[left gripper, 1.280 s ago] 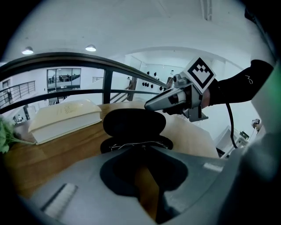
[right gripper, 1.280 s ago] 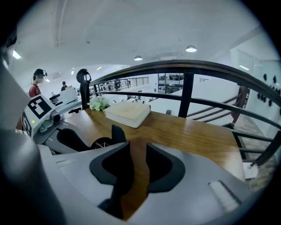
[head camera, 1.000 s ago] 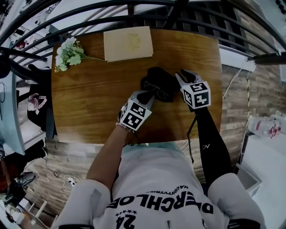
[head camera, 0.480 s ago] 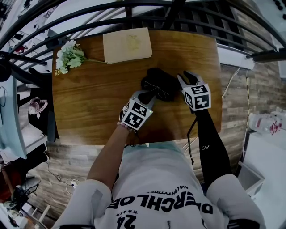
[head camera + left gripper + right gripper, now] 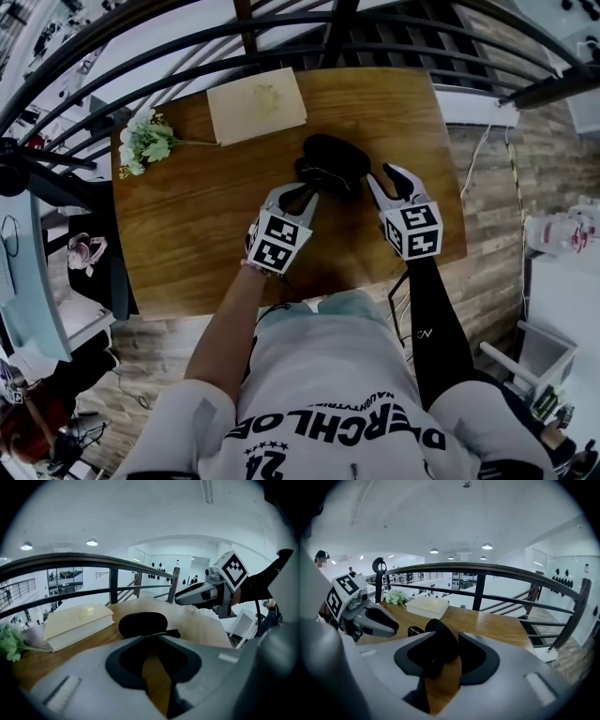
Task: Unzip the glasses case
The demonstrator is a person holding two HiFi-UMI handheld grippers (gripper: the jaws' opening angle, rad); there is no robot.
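The black glasses case point(image 5: 333, 155) lies on the wooden table point(image 5: 187, 225), far of middle. My left gripper point(image 5: 302, 190) meets its near left edge. In the left gripper view the jaws point(image 5: 156, 637) stand almost together against the case point(image 5: 143, 623), where a thin metal glint shows; a short black tab sticks out to the right. My right gripper point(image 5: 389, 176) sits just right of the case, apart from it and open. In the right gripper view the case point(image 5: 439, 641) rises in the gap between the jaws point(image 5: 450, 637), beyond the tips. Whether the zip is undone is hidden.
A cream book point(image 5: 256, 105) lies at the table's far edge, with a small bunch of white flowers point(image 5: 145, 136) at the far left. A dark railing point(image 5: 281, 37) runs behind the table. The person's body is at the near edge.
The head camera has shifted, so the table sits higher and more tilted in view. Both grippers stay at the case, left at its near edge and right beside it.
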